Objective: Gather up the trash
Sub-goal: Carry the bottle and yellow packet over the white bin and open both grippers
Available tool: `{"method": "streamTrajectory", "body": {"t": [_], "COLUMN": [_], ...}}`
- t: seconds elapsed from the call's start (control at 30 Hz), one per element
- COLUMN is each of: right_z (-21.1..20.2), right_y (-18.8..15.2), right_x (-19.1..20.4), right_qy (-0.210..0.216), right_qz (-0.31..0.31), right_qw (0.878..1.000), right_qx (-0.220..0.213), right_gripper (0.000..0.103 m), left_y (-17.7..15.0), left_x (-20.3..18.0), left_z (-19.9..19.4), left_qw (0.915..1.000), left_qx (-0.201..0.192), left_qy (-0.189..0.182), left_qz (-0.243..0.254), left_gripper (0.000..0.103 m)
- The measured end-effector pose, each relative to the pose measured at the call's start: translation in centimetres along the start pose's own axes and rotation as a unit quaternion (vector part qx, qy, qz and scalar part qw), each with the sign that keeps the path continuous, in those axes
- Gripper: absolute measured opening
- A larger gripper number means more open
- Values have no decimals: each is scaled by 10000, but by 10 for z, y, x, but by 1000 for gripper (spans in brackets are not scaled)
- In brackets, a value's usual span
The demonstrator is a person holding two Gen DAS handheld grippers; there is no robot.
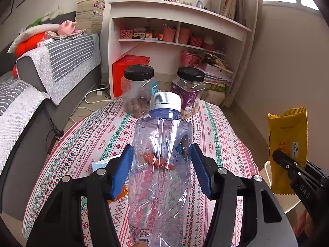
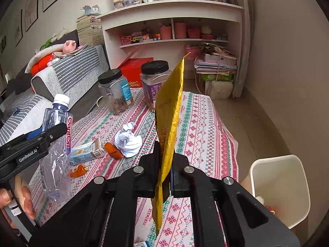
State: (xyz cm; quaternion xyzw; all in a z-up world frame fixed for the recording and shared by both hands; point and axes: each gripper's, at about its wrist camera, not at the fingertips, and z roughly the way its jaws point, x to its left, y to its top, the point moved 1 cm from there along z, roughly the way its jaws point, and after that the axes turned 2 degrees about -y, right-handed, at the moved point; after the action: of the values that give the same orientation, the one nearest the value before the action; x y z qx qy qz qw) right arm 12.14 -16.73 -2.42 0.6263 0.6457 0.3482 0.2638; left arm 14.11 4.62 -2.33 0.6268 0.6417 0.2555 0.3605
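Left gripper (image 1: 161, 168) clamped on crumpled clear bottle (image 1: 162, 154), right gripper (image 2: 165, 177) pinching yellow wrapper (image 2: 169, 123) edge-on — both above the table (image 2: 197, 127), white bin (image 2: 287, 185) probably floor-level, just beside it.

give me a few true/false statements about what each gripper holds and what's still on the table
1. The left gripper holds a crumpled bottle. True.
2. The bottle has no cap. False: a white cap is on it.
3. The right gripper is shut on a yellow wrapper. True.
4. The wrapper already lies in the bin. False: it is held above the table.
5. A paper ball lies on the table. True.
6. Both jars are open. False: each has a black lid.
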Motion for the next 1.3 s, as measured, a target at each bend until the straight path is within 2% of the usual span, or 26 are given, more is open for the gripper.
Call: {"method": "streamTrajectory", "body": {"t": [0.3,0.47,0.93,1.0,1.03,1.07,1.1,1.13,1.3], "right_z": [-20,-33,-64,-67,-68,-70,-73,-75,-93], "right_y": [-4,-9,-35,-38,-41,-43,-46,-48,-61], "right_x": [-43,-71,-164,-177,-184,-191,-197,-204,-230], "right_qy": [-375,-758,-1862,-2018,-2122,-2201,-2275,-2351,-2777], "right_qz": [255,358,897,998,1051,1106,1176,1237,1496], "right_qw": [9989,9964,9784,9743,9715,9691,9666,9640,9489], "right_qx": [-92,-140,-20,24,56,87,95,95,49], "right_gripper": [8,8,8,12,19,33,42,56,74], "left_y": [-4,-6,-11,-13,-13,-15,-15,-15,-20], "left_x": [-42,-68,-184,-202,-211,-221,-230,-240,-286], "left_z": [-5,-3,-5,-4,-3,-2,-2,-1,4], "left_qw": [9993,9985,9888,9865,9852,9839,9828,9815,9751], "left_qx": [-31,34,50,76,98,122,146,172,304], "left_qy": [-174,-342,-1078,-1220,-1298,-1372,-1431,-1494,-1781], "left_qz": [323,430,1034,1085,1112,1136,1160,1189,1287], "left_gripper": [57,57,57,57,57,57,57,57,58]}}
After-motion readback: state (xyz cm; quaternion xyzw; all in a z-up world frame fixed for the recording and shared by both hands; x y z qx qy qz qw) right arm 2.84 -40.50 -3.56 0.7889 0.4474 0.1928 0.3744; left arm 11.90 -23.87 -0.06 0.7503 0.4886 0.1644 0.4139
